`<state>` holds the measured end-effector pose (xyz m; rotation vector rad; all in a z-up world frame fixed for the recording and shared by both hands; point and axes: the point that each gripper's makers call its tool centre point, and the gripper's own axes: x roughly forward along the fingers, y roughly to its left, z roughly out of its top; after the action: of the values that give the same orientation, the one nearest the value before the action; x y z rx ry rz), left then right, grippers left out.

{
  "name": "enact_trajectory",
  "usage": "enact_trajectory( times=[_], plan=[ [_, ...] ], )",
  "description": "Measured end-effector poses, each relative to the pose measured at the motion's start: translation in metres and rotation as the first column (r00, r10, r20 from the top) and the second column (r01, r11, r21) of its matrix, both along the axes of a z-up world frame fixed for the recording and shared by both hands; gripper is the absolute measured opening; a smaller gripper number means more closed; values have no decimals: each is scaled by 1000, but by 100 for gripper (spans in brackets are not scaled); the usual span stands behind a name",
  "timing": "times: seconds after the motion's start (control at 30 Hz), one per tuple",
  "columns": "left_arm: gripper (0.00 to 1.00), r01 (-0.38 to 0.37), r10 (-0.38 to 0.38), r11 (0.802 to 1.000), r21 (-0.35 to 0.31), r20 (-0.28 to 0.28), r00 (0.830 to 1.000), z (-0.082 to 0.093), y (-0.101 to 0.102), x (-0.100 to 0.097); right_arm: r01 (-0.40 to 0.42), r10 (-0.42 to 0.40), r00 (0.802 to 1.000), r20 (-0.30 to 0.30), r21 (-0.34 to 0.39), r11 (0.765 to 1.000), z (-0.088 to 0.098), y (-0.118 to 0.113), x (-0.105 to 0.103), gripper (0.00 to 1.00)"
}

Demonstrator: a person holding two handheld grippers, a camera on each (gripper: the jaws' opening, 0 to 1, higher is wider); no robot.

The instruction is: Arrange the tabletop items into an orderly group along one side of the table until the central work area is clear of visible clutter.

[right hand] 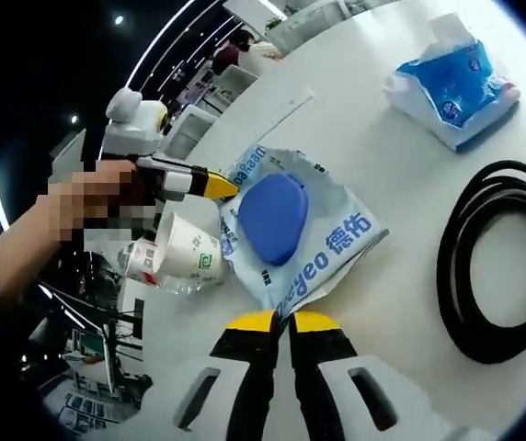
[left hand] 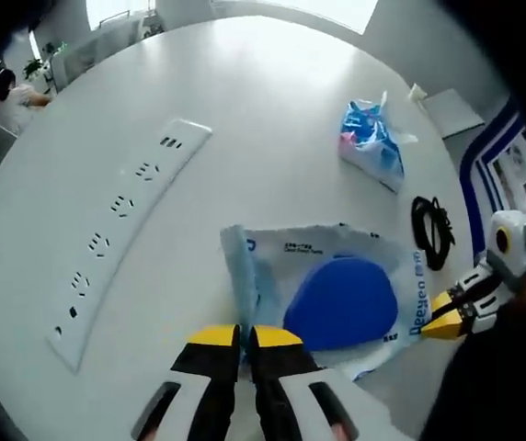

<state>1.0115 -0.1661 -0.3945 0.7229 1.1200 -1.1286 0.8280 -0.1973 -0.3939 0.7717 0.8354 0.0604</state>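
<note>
A wet-wipes pack [left hand: 337, 294], white and pale blue with a dark blue oval lid, lies on the white round table [left hand: 272, 83]. My left gripper [left hand: 245, 334] is shut on the pack's near corner. My right gripper [left hand: 433, 323] comes in from the right, its yellow tips pinching the pack's opposite edge. In the right gripper view the same pack [right hand: 286, 230] lies just ahead of my right gripper [right hand: 282, 321], which is shut on its near corner. The left gripper [right hand: 226, 186] holds the far corner, with a person's hand behind it.
A long white power strip [left hand: 125, 220] lies to the left. A blue tissue pack [left hand: 371, 138] [right hand: 451, 83] and a coiled black cable [left hand: 431, 230] [right hand: 497, 266] lie to the right. A paper cup [right hand: 189, 257] and a crumpled bottle [right hand: 143, 262] lie near the table edge.
</note>
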Motion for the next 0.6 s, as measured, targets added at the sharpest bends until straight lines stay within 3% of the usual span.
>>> enact_trajectory(
  times=[0.37,0.6],
  plan=[
    [2,16,-15,1000,-17,55,998,30,-7,-7,43,-42,997,66,-8,999,22,-8,-3,0],
    [1,-17,19,999,-32,63,998,44,-4,-16,65,-60,993,103,-50,997,34,-28,-9,0]
  ],
)
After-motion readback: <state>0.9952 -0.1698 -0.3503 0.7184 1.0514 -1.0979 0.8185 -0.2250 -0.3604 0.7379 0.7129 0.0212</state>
